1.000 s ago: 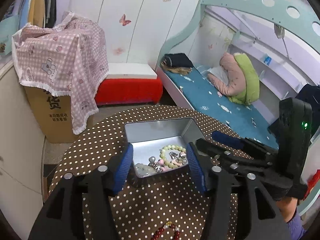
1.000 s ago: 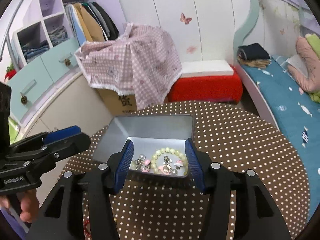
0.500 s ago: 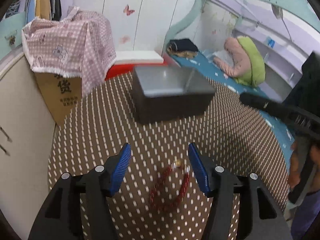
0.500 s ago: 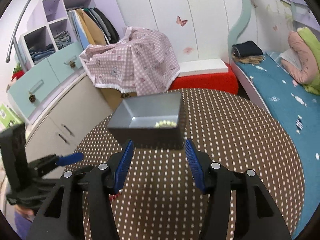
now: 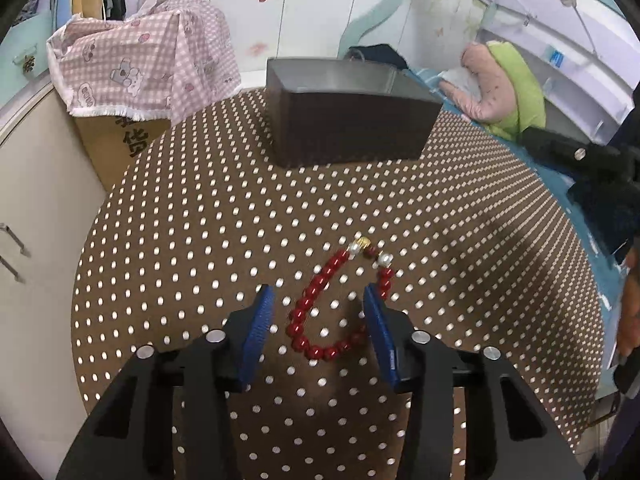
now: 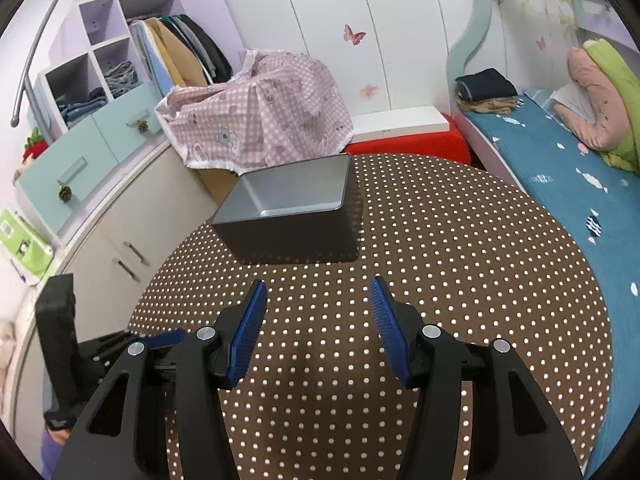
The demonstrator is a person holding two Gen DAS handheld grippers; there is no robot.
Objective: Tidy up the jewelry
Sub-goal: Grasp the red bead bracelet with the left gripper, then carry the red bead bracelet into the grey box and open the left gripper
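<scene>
1. Tin box, at twelve o'clock in the left wrist view: near wall blocks its floor, contents unseen.
2. Red bead bracelet: its four o'clock arc slips behind the left gripper's right pad, so contact can't be judged.
3. Right gripper, three o'clock: cut by the frame edge, tips unseen there.
4. Hand at four o'clock: cropped, blurred.

Even, fairly bright indoor light fills both views, with no hard glare. A soft shadow lies on the round brown table with white polka dots beside the dark rectangular metal tin. Strong fisheye bending curves the walls, and black vignetting rims each frame. Slight motion blur smears the left view.
</scene>
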